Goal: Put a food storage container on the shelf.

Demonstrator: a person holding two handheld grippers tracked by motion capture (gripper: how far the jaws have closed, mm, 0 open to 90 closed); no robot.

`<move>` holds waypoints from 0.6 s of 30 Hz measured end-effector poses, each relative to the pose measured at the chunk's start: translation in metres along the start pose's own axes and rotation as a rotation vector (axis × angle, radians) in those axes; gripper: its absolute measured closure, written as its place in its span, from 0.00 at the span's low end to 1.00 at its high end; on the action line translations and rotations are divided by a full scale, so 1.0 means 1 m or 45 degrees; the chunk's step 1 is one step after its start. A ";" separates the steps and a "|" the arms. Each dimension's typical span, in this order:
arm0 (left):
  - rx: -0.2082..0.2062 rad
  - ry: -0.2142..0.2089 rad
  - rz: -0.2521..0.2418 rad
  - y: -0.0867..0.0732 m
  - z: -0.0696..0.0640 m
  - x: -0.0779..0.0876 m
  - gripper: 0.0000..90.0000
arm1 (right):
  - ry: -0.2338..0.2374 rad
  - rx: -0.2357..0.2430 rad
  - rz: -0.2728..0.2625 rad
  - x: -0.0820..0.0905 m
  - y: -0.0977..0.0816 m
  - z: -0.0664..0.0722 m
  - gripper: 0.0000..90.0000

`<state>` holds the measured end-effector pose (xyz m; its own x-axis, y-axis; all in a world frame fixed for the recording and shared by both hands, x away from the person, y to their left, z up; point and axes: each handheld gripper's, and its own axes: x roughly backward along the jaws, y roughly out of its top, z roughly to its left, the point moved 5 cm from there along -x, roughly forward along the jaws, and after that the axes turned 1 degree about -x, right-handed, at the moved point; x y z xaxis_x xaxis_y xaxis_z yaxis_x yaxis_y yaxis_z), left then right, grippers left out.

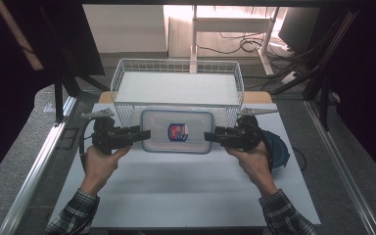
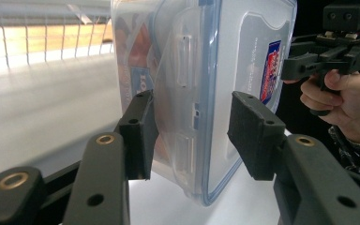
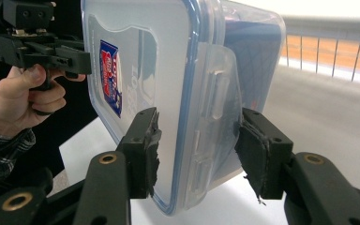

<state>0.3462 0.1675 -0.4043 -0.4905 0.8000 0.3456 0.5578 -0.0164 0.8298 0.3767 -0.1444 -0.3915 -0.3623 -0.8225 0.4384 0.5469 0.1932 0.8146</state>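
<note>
At the left of the high view the left gripper [image 1: 146, 133] points inward along the worktop [image 1: 186, 186], its tips at the left short end of a clear plastic container [image 1: 178, 131] with a blue-rimmed lid. In the left gripper view its jaws bracket that end, lid on one side and base on the other. The one pad [image 2: 140, 133] lies against or very near the wall; the other pad [image 2: 253, 133] seems to stand a little off the lid, so whether this is a clamp or only a straddle I cannot tell.

The container lies flat, label up, just in front of the white wire basket [image 1: 122, 78], near or perhaps touching its front wall. Its long axis runs left to right — straight along the line joining the two grippers.

At the right the right gripper [image 1: 209, 137] mirrors the first at the other short end. In the right gripper view its worn foam pads [image 3: 143, 150] sit either side of the latch flap, close to both faces, but firm contact can't be made out.

Neither hand is nearer — the container sits evenly between them, so any lift would likely be shared, with the basket directly beyond.
</note>
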 end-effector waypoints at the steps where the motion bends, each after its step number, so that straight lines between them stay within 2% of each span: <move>1: 0.000 -0.001 -0.006 0.004 0.000 0.001 0.58 | 0.000 0.007 -0.005 0.000 0.005 0.001 0.56; 4: 0.002 -0.006 -0.023 0.016 0.002 0.002 0.58 | -0.003 0.024 -0.016 0.002 0.019 0.001 0.56; 12: -0.014 0.004 -0.041 0.051 0.006 0.002 0.58 | 0.005 0.023 -0.050 0.003 0.051 -0.005 0.56; 18: -0.005 -0.002 -0.063 0.069 0.011 0.000 0.58 | 0.000 0.018 -0.072 0.003 0.071 -0.010 0.56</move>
<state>0.3921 0.1735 -0.3520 -0.5165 0.8008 0.3033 0.5302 0.0210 0.8476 0.4219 -0.1387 -0.3360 -0.3925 -0.8324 0.3913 0.5145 0.1540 0.8436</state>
